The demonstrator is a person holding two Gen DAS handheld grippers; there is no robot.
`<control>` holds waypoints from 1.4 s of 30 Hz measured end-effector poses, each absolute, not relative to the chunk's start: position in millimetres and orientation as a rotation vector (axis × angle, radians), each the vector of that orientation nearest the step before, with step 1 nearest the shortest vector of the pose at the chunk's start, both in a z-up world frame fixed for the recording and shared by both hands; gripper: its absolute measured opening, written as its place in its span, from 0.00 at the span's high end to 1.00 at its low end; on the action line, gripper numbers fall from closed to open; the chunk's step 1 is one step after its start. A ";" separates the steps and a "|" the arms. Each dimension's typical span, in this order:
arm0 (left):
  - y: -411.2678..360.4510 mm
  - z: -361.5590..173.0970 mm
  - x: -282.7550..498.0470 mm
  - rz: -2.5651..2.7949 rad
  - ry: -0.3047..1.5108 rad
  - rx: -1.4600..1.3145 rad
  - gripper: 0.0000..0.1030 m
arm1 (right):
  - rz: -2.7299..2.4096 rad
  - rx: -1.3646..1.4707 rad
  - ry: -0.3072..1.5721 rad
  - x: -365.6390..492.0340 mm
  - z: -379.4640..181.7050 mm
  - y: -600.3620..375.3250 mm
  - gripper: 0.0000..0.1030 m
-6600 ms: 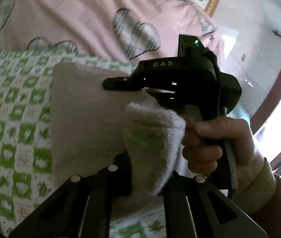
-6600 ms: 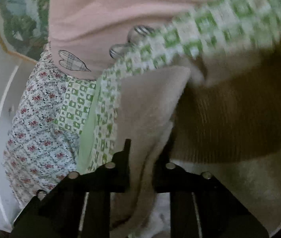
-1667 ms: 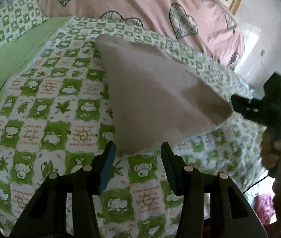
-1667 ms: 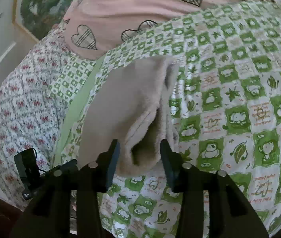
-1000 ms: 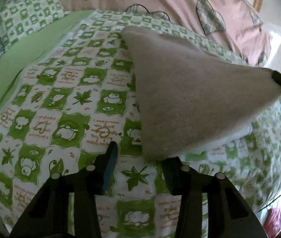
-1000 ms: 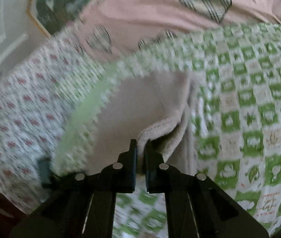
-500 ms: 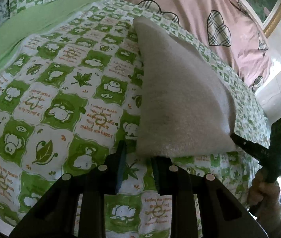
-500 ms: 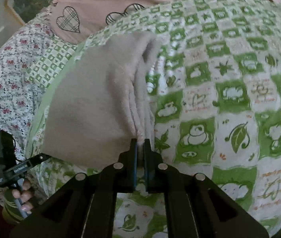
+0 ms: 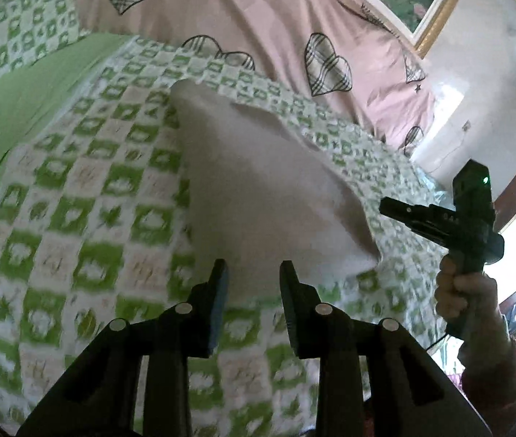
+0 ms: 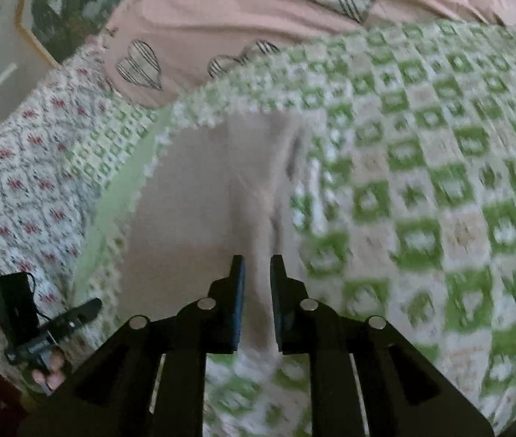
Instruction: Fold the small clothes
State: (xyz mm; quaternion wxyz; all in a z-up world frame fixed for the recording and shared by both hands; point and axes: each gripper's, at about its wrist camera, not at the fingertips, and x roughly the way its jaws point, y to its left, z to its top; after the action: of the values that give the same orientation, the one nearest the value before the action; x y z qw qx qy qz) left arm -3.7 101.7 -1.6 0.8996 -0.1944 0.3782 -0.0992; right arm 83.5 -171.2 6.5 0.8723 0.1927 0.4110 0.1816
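Observation:
A folded beige fleece garment (image 9: 265, 182) lies flat on the green-checked bedspread (image 9: 87, 218). My left gripper (image 9: 254, 273) hovers over its near edge. Its jaws are opening; the cloth shows in the gap and the pads do not press on it. In the right wrist view the garment (image 10: 203, 200) shows its layered fold edge. My right gripper (image 10: 258, 266) straddles that edge, its jaws opening, with the cloth between them but loose. The right gripper (image 9: 389, 207), in a hand (image 9: 458, 291), sits at the garment's right corner.
A pink duvet with plaid hearts (image 9: 258, 18) is bunched at the far side of the bed. A plain green sheet (image 9: 21, 91) lies to the left, a floral sheet (image 10: 21, 182) beyond it. A framed picture (image 9: 436, 3) hangs on the wall.
The right jaws, shut on the fold edge half a second ago, have parted. The left gripper has risen and tilted, its jaws a little wider. The garment now rests flat.

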 end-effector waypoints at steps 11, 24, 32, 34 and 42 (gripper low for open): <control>116.8 -3.9 55.0 -0.141 0.784 -0.453 0.55 | 0.293 0.457 0.940 132.3 -20.0 -168.7 0.69; 116.8 -36.5 98.7 -0.053 0.894 -0.440 0.47 | 0.287 0.488 0.934 153.1 -27.6 -174.6 0.96; 118.4 -18.3 83.9 -0.044 0.830 -0.436 0.49 | 0.213 0.534 0.963 145.3 -42.4 -189.6 0.96; 114.7 -4.4 78.6 -0.082 0.789 -0.431 0.49 | 0.221 0.505 0.895 133.8 -21.8 -185.9 0.96; 89.8 -12.6 96.1 -0.174 0.817 -0.375 0.54 | 0.303 0.330 0.939 136.9 -16.0 -126.7 0.96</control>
State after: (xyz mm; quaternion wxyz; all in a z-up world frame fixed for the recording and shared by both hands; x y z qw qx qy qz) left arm 96.1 89.8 -12.6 0.8970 -0.1810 0.3944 -0.0842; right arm 136.9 -126.7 -16.0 0.8677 0.1577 0.4487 0.1447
